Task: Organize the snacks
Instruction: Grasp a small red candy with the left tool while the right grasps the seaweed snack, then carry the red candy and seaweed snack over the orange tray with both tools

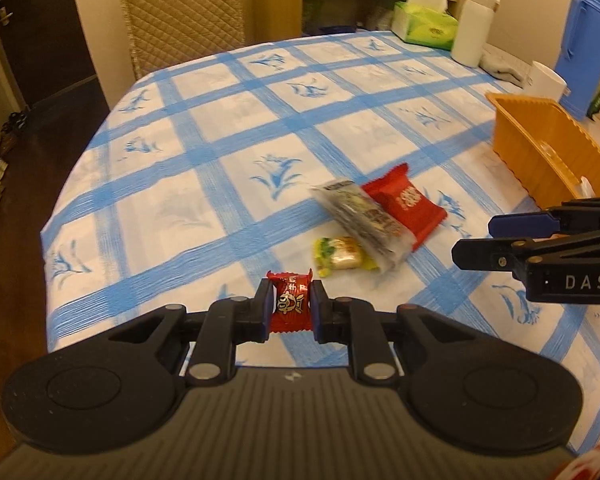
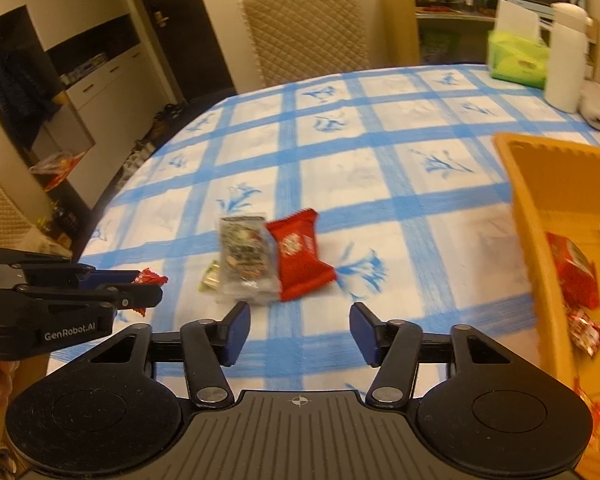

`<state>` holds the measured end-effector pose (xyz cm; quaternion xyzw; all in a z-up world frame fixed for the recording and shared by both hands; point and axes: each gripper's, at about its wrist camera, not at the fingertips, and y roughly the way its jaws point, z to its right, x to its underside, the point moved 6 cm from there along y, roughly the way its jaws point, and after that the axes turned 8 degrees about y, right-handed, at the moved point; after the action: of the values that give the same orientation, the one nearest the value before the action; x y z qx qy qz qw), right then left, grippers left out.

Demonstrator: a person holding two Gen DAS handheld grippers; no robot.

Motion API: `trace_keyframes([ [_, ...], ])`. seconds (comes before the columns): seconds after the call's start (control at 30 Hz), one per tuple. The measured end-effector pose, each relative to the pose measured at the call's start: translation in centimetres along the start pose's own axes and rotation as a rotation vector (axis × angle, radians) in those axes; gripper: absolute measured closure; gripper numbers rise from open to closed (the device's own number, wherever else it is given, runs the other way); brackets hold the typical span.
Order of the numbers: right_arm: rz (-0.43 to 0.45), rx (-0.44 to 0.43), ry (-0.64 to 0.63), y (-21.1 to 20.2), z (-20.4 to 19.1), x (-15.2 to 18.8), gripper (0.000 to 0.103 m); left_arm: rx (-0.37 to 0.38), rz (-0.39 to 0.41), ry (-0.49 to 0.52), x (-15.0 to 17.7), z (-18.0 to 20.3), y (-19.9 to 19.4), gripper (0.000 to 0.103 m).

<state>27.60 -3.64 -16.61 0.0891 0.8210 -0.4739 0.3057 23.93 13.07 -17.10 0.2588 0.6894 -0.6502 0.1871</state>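
Note:
My left gripper (image 1: 290,304) is shut on a small red candy (image 1: 289,300), held above the near part of the table; it also shows in the right wrist view (image 2: 150,284). My right gripper (image 2: 300,334) is open and empty, just short of a clear snack packet (image 2: 244,262) and a red snack packet (image 2: 300,258). A small green-yellow snack (image 1: 338,256) lies beside them. The orange basket (image 2: 528,216) at the right holds several red snacks (image 2: 572,272). The right gripper shows in the left wrist view (image 1: 476,240).
The table has a blue-checked cloth (image 1: 236,128). At the far right stand a green tissue box (image 1: 426,26), a white bottle (image 1: 472,24), a white cup (image 1: 546,80) and a blue jug (image 1: 588,40). A quilted chair (image 1: 184,12) stands behind the table.

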Motion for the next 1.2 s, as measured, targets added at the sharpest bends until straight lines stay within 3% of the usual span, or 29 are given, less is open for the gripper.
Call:
trace_keyframes([
  [0.47,-0.045,-0.060,-0.095,4.5,-2.9,-2.0,0.053,-0.079,0.002,-0.087,0.6,-4.9,-0.8,0.086],
  [0.9,-0.110,-0.057,-0.103,8.3,-2.9,-2.5,0.058,-0.088,-0.005,-0.105,0.9,-6.3,-0.9,0.086],
  [1.2,-0.104,-0.055,-0.097,8.4,-3.0,-2.6,0.064,-0.095,-0.006,-0.107,1.0,-6.9,-1.0,0.086],
])
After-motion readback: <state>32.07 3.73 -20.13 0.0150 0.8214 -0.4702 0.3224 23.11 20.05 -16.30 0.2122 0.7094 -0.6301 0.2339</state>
